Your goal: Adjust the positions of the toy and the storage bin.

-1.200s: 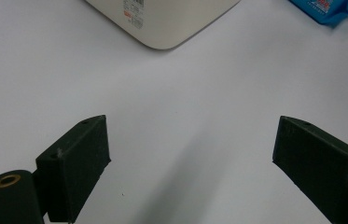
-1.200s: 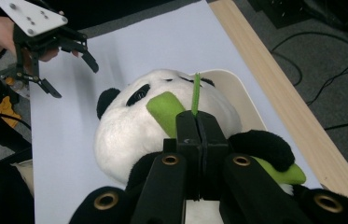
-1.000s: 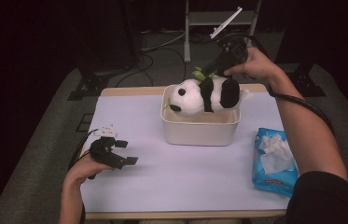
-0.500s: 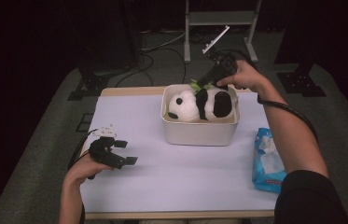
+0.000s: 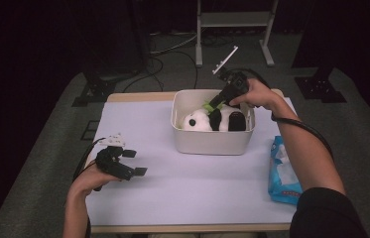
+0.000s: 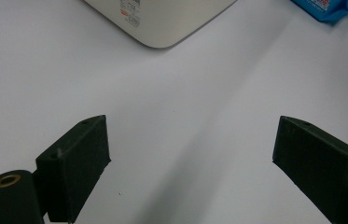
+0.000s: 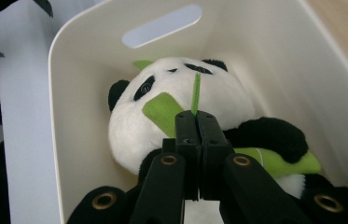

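A black-and-white plush panda [image 5: 203,121] [image 7: 181,84] lies inside the cream plastic bin [image 5: 212,144] [image 7: 83,70] at the back of the table, its head toward the bin's left wall. My right gripper [image 5: 213,105] [image 7: 196,115] reaches down into the bin, shut on a thin green felt leaf [image 7: 194,93] that sticks up from the panda's front. My left gripper [image 5: 135,162] [image 6: 190,144] hovers low over the white table at the front left, open with nothing between its fingers [image 6: 76,163].
A blue pack of tissues [image 5: 284,171] [image 6: 330,7] lies at the table's right edge beside my right forearm. The bin's near corner [image 6: 162,23] stands ahead of the left gripper. A metal stand [image 5: 232,22] and cables sit on the floor beyond the table.
My right gripper has come down with the panda, which went from lying across the bin's rim to resting inside it. The left hand has stayed put.
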{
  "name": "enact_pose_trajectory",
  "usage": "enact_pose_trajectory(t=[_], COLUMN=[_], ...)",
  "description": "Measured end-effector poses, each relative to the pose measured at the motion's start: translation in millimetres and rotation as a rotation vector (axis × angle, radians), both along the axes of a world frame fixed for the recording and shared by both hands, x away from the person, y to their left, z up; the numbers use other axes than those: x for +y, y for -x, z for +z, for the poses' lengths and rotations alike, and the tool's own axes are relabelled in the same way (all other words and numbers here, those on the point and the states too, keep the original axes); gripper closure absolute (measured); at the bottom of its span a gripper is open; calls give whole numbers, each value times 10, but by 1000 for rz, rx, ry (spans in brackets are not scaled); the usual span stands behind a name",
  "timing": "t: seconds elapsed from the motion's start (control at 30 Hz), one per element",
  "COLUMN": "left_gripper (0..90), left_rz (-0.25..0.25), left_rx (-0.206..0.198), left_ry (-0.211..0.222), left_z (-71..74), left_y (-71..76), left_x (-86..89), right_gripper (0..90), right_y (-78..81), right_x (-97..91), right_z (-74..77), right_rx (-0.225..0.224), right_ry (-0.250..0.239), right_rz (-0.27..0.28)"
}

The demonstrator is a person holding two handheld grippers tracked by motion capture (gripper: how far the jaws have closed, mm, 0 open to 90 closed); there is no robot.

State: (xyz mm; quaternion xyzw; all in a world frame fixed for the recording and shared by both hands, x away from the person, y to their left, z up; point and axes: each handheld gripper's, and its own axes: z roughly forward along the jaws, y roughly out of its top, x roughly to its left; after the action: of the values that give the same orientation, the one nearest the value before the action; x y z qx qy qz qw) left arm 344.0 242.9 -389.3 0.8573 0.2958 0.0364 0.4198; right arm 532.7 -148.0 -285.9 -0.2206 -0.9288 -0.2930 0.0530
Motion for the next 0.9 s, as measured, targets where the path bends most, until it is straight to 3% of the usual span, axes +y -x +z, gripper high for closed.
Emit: enact_pose_trajectory(t=[0.17, 0.47, 0.53, 0.7, 0.9], left_gripper=[99, 99, 99, 99, 99], left_rz=[-2, -6, -5, -7, -16], left_rx=[0, 3, 0, 3, -2], left_ry=[1, -4, -1, -6, -14], left_z=[-1, -4, -1, -3, -2], left_y=[1, 2, 1, 3, -4], left_x=[-8, -24, -26, -38, -44], right_gripper=[883, 845, 838, 796, 748], right_y=[17, 63, 75, 109, 157], right_x=[-31, -98, -133, -188, -296], right_z=[-79, -138, -114, -90, -63], right_rx=[8, 30, 33, 39, 46], right_ry=[-8, 20, -5, 3, -36], right_rz=[-6, -6, -11, -20, -38])
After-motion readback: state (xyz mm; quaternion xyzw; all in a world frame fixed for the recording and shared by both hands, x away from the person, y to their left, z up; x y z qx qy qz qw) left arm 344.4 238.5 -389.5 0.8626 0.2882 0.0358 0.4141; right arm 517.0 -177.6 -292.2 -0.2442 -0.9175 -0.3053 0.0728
